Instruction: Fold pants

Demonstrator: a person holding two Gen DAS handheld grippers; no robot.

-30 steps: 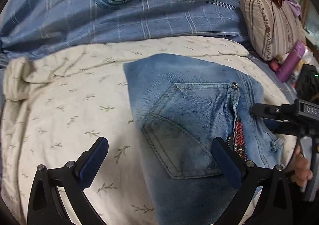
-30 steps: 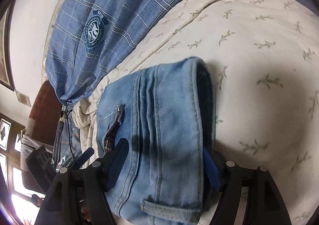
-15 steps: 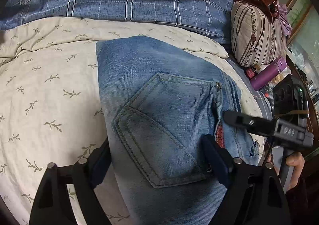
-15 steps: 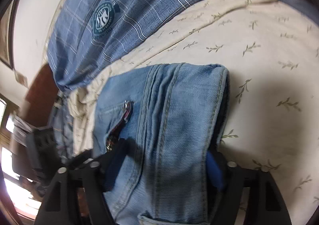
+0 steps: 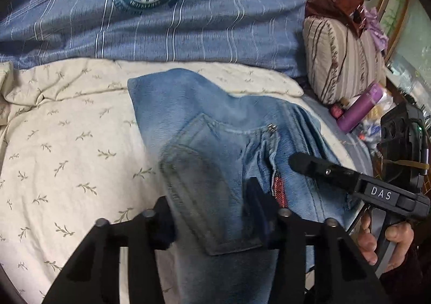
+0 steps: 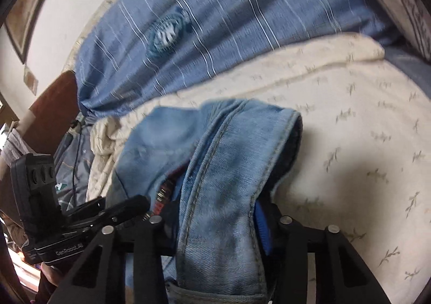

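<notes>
Currently both tools clamp the folded light-blue denim pants [image 5: 229, 147] at frame centre on the cream leaf-print bed: left tool [image 5: 212, 212] at pocket, right tool [image 6: 215, 223] at seam, likely to carry the bundle.

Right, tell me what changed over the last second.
Both grippers, left and right, closed from open onto the folded jeans, bunching the denim, which looks lifted. The cream blanket, blue plaid cover and striped pillow stayed put.
</notes>
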